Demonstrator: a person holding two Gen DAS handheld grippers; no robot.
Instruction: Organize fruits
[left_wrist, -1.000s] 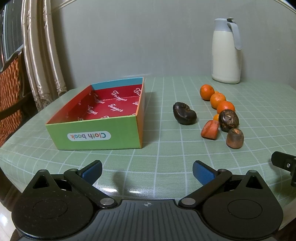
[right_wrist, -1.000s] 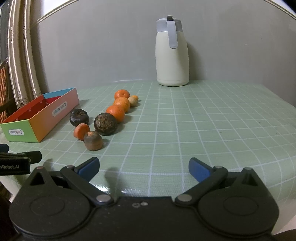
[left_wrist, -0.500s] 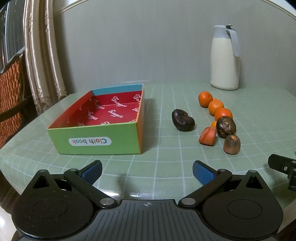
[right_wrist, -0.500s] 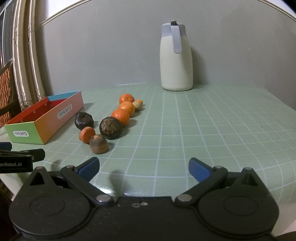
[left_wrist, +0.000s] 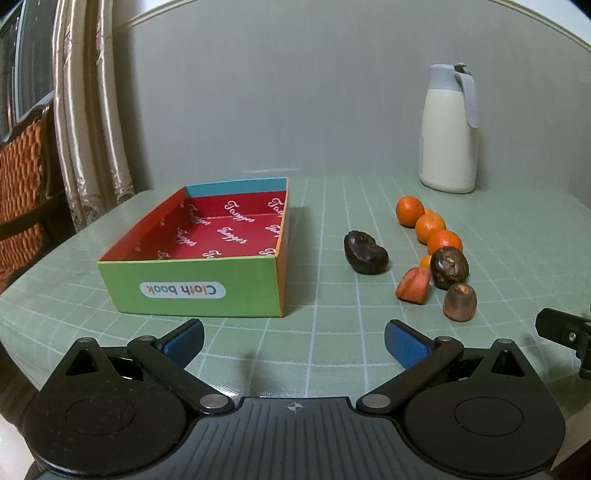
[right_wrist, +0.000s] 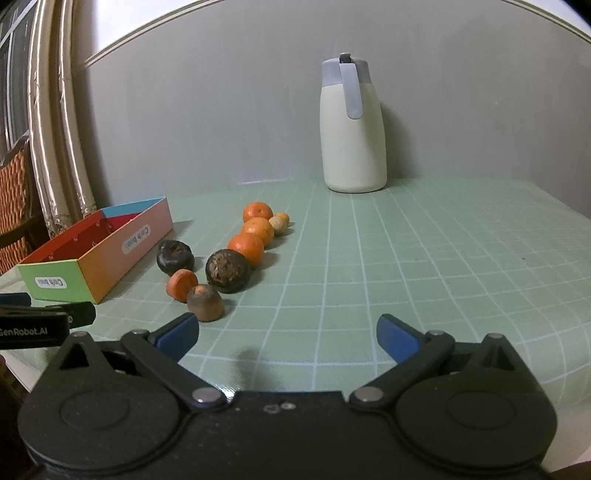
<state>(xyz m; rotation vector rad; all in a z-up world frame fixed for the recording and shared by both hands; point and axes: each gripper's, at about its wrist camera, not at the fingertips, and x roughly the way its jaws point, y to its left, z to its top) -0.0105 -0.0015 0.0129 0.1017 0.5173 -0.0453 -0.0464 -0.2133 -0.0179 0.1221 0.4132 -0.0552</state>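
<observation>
On green gridded tabletop (left_wrist: 332, 332): fruits lined in row right of box (left_wrist: 207, 258), box seen empty. Left claw (left_wrist: 293, 338) spread wide, nothing held; right claw (right_wrist: 286, 334) likewise wide, nothing gripped, brown fruit (right_wrist: 205, 302) just ahead of its left finger. Risks judged: round oranges (right_wrist: 246, 248) touching in row, likely rolled if neighbour is nudged; dark soft-looking fruit (left_wrist: 365, 253) possibly crushed by hard squeeze; light box shoved by careless drop.
</observation>
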